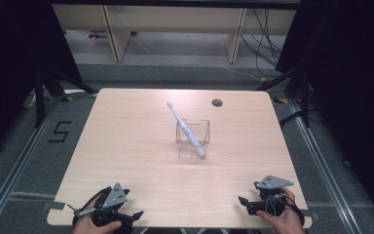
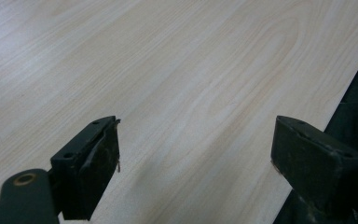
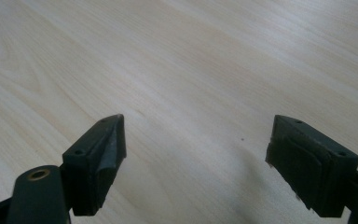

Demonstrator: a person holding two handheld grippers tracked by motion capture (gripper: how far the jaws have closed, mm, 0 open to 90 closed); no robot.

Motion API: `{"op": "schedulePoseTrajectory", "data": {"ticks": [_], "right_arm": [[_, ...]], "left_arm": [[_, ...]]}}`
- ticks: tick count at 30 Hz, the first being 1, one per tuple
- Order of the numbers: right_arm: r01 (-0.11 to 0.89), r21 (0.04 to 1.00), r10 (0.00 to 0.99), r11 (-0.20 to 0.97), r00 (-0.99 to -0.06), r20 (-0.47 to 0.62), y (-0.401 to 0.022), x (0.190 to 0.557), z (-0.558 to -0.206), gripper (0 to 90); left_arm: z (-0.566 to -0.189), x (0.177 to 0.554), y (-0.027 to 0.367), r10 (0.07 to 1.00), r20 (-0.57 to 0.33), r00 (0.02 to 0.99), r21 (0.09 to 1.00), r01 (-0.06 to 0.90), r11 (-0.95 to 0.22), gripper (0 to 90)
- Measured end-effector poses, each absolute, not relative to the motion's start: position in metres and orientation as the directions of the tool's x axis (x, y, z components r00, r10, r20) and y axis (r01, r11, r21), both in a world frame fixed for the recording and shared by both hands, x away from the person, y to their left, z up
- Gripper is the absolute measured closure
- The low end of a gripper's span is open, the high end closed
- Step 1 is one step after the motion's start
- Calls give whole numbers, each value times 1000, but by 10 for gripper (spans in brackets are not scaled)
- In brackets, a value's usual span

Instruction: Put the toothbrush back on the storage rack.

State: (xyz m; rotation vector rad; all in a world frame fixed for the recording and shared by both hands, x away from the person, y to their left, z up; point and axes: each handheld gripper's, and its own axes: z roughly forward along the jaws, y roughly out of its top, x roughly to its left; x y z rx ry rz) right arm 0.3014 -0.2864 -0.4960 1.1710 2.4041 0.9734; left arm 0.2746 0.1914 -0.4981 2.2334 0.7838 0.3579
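The toothbrush [image 1: 186, 129] is leaning tilted in the clear cup [image 1: 193, 139], which is standing near the middle of the bench [image 1: 126, 146]; its head is sticking up and out past the cup's far-left rim while its handle end is resting low against the near-right side. I am holding both tools well short of the cup, at the bench's near edge: my left gripper [image 1: 126, 216] is sitting to the near left of the cup, my right gripper [image 1: 246, 204] to the near right. In the left gripper view my jaws are standing wide apart with bare wood between them, and in the right gripper view the other pair is standing just as wide, clamped on nothing.

I am judging this to be the very start of the work, with nothing touched yet. The next move is calling for a reach forward toward the cup, and probably one pair of jaws steadying the cup's wall while the other closes on the slim handle, since a light cup like that could tip or slide.

The bench is showing pale wood grain, with a small round cable hole beyond the cup to the right. Beyond the cup, grey floor, pale furniture legs and trailing cables are showing, and dark curtains are hanging on either side.
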Motion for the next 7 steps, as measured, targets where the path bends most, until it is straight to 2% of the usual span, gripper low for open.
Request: {"op": "schedulePoseTrajectory", "data": {"ticks": [7], "right_arm": [[578,686,779,441,-626,27,-287,302,-496,194]], "left_arm": [[-498,275,191,632,19,774,720,428,-546,147]]}}
